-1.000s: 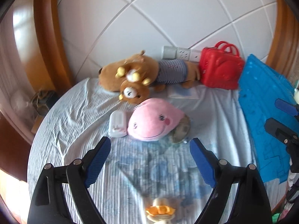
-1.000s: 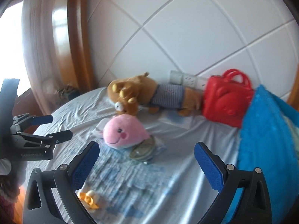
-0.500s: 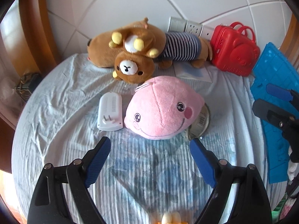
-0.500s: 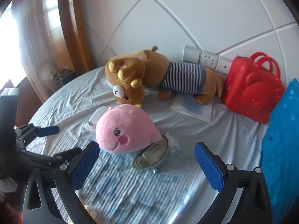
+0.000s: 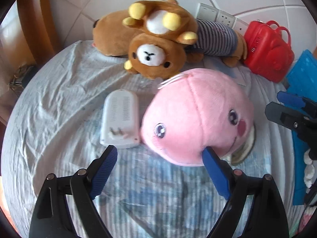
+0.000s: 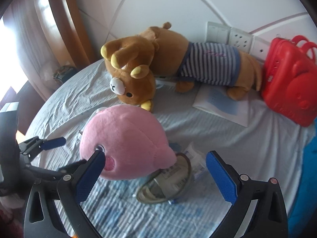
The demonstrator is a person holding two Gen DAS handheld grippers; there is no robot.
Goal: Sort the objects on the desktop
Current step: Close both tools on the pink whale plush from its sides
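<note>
- Striped shirt [image 6: 210, 65] on the brown plush dog [image 6: 168, 45]: small purple embroidered script on the back, too blurred to read.
- Round packet [image 6: 168, 180] beside the pink whale plush [image 6: 126, 144]: printed label with what looks like a barcode; lettering not legible.
- Nothing else carries readable text, brand or number in either view.

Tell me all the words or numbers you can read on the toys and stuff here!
None can be read for sure.
Striped shirt on the big plush: purple stitched writing, too blurred to read.
Label on the round packet beside the pink whale: print and a barcode, too small to read.
Red bag: small raised marks, unreadable.
</note>
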